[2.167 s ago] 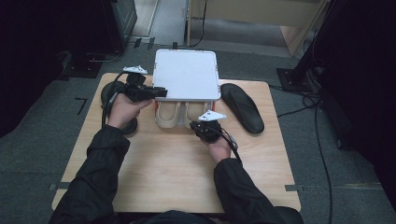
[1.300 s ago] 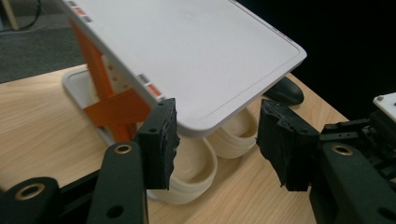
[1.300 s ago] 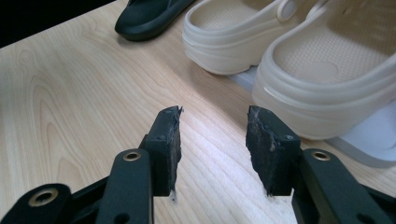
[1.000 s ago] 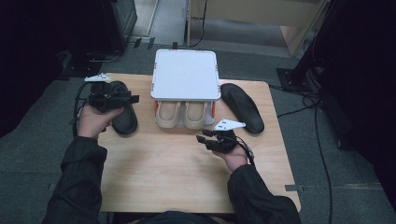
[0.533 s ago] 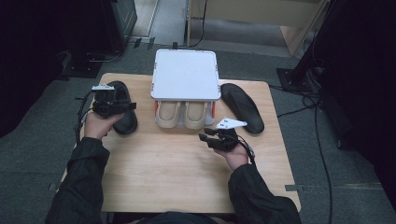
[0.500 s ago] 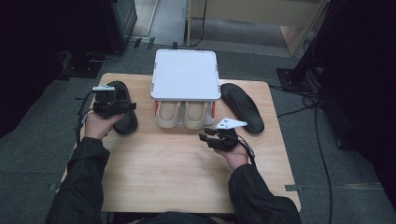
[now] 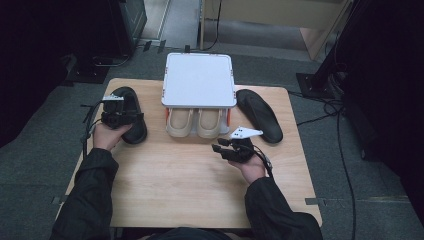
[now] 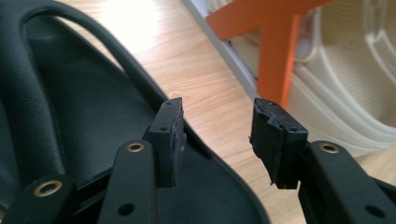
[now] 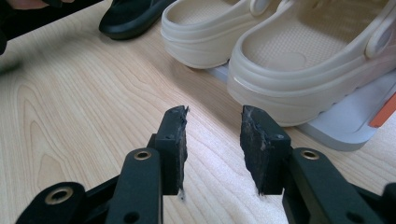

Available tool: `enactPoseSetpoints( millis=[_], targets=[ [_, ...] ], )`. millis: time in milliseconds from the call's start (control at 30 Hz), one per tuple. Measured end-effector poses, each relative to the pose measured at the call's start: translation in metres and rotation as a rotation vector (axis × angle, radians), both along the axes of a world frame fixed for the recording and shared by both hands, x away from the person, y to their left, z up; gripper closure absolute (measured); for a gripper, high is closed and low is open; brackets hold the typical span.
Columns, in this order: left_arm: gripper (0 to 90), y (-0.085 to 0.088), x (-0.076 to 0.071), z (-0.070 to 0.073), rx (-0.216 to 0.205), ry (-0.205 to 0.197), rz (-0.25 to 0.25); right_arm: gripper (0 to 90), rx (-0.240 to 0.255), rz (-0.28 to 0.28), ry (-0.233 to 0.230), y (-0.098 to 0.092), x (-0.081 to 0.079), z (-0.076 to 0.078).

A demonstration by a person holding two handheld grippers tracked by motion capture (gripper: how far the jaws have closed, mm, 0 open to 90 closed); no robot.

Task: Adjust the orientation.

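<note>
On the wooden table (image 7: 190, 185), the white two-tier rack (image 7: 199, 80) serves as landmark, at the far middle edge. Under its top shelf: a pair of beige clogs (image 7: 196, 122), heels toward the person. Left of the rack: a black sandal (image 7: 135, 127), flat on the wood. Right of the rack: its mate, a second black sandal (image 7: 260, 115), angled. Left gripper (image 7: 120, 116) sits over the left sandal; jaws spread, just been closing, straddling the sandal's rim (image 8: 187, 135), pads not pressing. Right gripper (image 7: 226, 148) hovers in front of the rack near the clogs; jaws spread, nothing between.
</note>
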State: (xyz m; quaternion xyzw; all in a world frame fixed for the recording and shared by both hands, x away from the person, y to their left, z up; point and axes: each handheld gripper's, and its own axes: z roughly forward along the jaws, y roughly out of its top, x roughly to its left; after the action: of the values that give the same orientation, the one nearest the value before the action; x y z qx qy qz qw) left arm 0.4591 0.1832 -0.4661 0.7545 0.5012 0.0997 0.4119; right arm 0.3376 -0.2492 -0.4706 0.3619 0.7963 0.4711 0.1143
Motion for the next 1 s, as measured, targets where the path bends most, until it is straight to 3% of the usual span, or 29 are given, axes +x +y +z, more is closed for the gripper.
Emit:
enactPoseSetpoints(
  millis=[267, 333, 433, 633, 1000],
  targets=[
    [56.5, -0.004, 0.010, -0.017, 0.013, 0.019, 0.029, 61.4, -0.009, 0.002, 0.005, 0.001, -0.001, -0.001],
    [56.3, -0.006, 0.013, -0.020, 0.040, 0.023, 0.034, 61.4, -0.011, 0.004, 0.009, 0.001, -0.001, -0.002],
    [58.5, -0.006, 0.015, -0.020, 0.024, 0.030, 0.043, 61.4, -0.014, 0.003, 0.013, 0.001, -0.002, -0.002],
    [66.3, -0.008, 0.017, -0.022, 0.030, 0.023, 0.051, 61.4, -0.021, -0.013, -0.001, -0.001, -0.002, -0.004],
    [79.1, -0.022, 0.010, -0.023, -0.018, 0.067, -0.024, 61.7, -0.022, -0.009, 0.002, -0.001, -0.002, -0.004]
  ],
)
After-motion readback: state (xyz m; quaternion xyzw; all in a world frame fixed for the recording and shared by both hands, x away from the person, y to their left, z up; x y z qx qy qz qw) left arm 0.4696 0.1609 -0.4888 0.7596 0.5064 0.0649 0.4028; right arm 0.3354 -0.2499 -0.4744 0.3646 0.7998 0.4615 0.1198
